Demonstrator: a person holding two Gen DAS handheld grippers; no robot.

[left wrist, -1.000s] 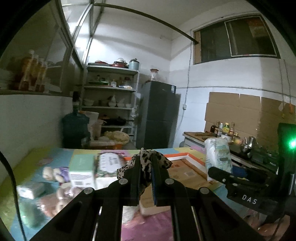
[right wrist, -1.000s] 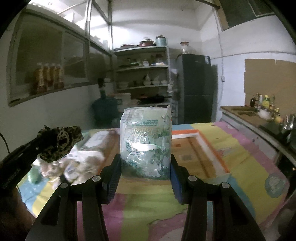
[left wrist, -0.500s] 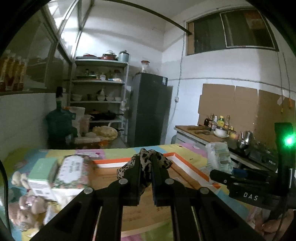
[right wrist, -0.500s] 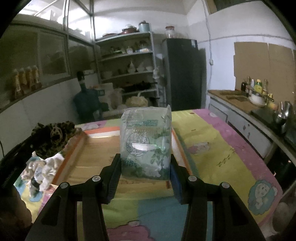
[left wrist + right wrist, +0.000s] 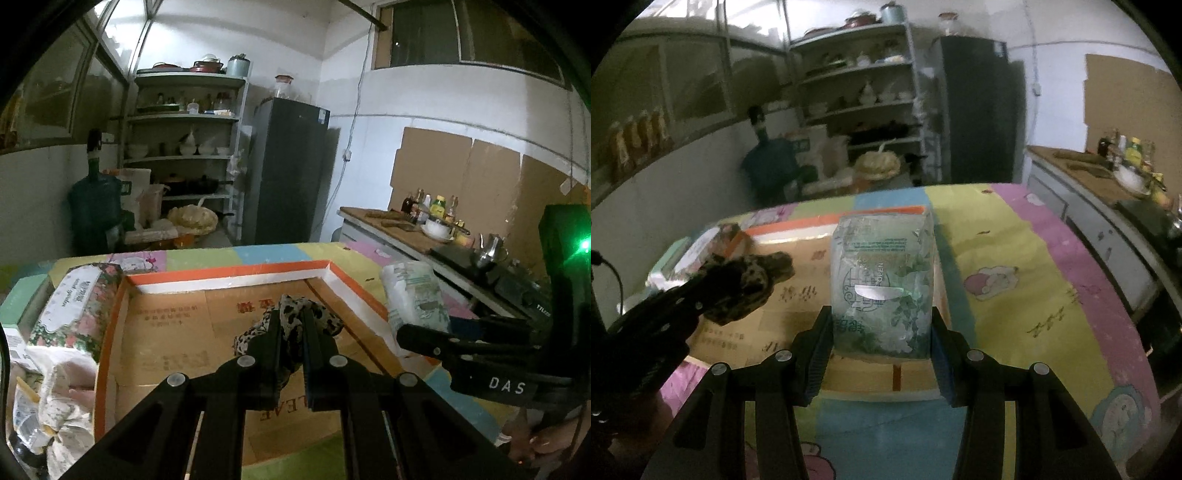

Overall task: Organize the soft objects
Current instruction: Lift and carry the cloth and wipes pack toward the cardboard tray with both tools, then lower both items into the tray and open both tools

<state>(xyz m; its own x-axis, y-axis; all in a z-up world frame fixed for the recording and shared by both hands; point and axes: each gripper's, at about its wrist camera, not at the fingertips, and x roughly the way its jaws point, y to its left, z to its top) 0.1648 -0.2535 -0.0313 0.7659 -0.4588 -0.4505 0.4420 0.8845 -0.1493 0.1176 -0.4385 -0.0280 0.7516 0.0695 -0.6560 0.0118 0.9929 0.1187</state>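
My left gripper (image 5: 291, 328) is shut on a leopard-print cloth (image 5: 291, 314), which hangs over the inside of the shallow cardboard box (image 5: 177, 325) with an orange and white rim. In the right wrist view the same cloth (image 5: 746, 277) shows at the left, over the box (image 5: 798, 291). My right gripper (image 5: 881, 332) is shut on a clear tissue pack (image 5: 882, 280) printed with green leaves, held upright above the box's right side. The pack (image 5: 413, 295) also appears at the right of the left wrist view.
A floral tissue pack (image 5: 77, 306), a green and white carton (image 5: 18, 310) and crumpled plastic bags (image 5: 55, 406) lie left of the box on the colourful table cover (image 5: 1034, 288). A counter (image 5: 406, 232) with bottles runs along the right. Shelves and a fridge stand behind.
Both grippers have swung right and dipped toward the box. The cloth and the tissue pack now hang over the box instead of ahead of it; both grips are unchanged.
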